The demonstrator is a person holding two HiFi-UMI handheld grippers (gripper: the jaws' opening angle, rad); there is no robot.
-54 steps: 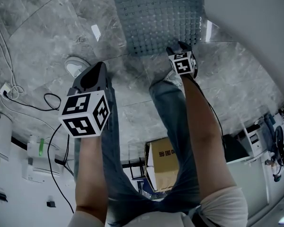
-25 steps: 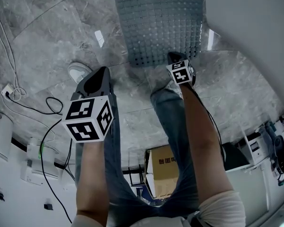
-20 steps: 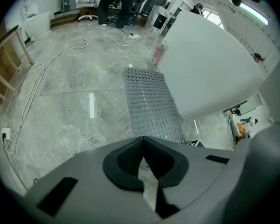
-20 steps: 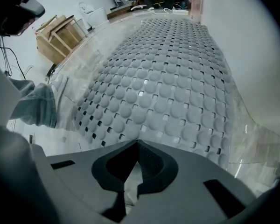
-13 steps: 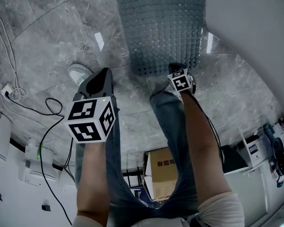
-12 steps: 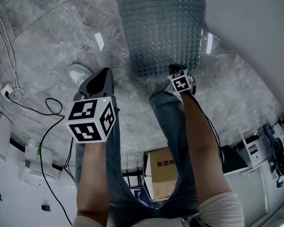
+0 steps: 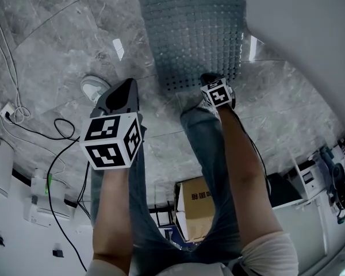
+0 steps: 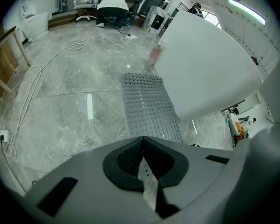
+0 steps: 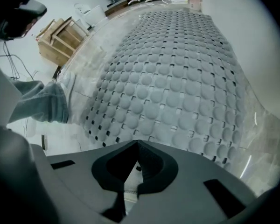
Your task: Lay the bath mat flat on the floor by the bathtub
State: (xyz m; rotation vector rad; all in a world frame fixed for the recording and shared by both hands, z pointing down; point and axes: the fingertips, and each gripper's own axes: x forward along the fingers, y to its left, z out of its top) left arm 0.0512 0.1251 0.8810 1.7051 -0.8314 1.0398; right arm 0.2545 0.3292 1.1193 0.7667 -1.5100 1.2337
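The grey bath mat (image 7: 190, 33), dotted with holes, lies flat on the marble floor along the white bathtub (image 7: 310, 39). My right gripper (image 7: 208, 78) is low at the mat's near edge, close to the tub-side corner. In the right gripper view its jaws (image 9: 137, 144) are shut right at the edge of the mat (image 9: 172, 78) and seem to pinch it. My left gripper (image 7: 125, 86) is held higher over bare floor, left of the mat. It is shut and holds nothing. The left gripper view (image 8: 142, 141) shows the mat (image 8: 147, 106) ahead, beside the tub (image 8: 200, 64).
The person's shoe (image 7: 92, 88) stands on the floor left of the mat. Cables (image 7: 57, 125) and a power strip (image 7: 8, 111) lie at the left. A cardboard box (image 7: 198, 203) sits behind the legs. A wooden crate (image 9: 60, 43) stands beyond the mat.
The mat's near edge has come closer to the person's feet, and the right gripper has stayed at that edge. The left gripper has hardly moved.
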